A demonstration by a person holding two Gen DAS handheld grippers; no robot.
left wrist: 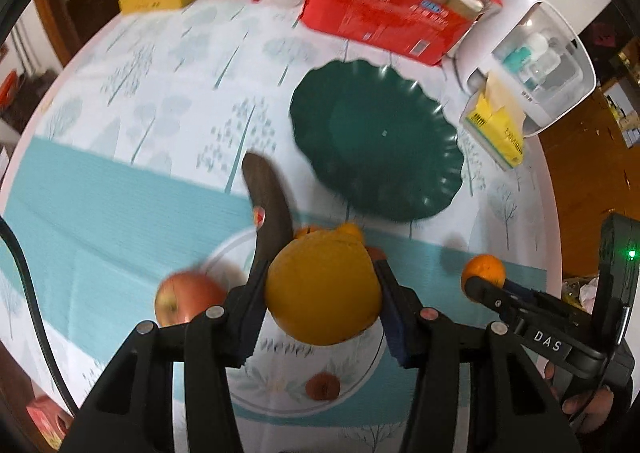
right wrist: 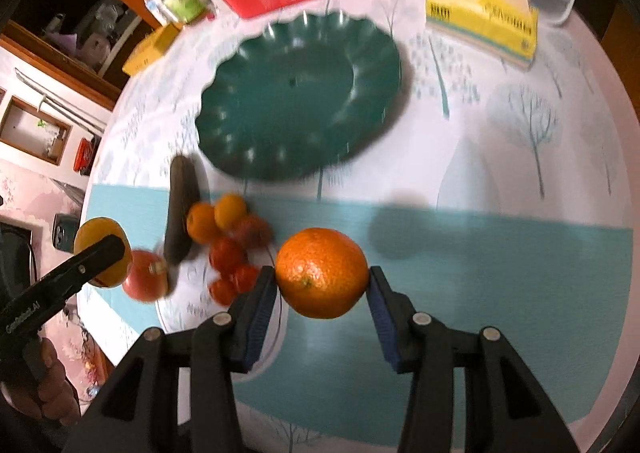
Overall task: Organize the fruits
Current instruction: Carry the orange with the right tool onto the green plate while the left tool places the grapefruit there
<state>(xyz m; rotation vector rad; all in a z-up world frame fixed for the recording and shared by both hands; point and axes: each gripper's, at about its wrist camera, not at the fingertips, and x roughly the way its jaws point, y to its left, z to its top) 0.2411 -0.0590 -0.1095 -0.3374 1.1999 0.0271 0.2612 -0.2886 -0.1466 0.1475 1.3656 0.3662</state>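
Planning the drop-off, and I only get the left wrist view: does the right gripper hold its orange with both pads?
Observer: Yes. In the right wrist view the right gripper has the orange pinched between both pads, one on each side.
Operator: What is hidden behind my yellow fruit?
Observer: Two small oranges and several tomatoes, clustered beside the dark fruit.
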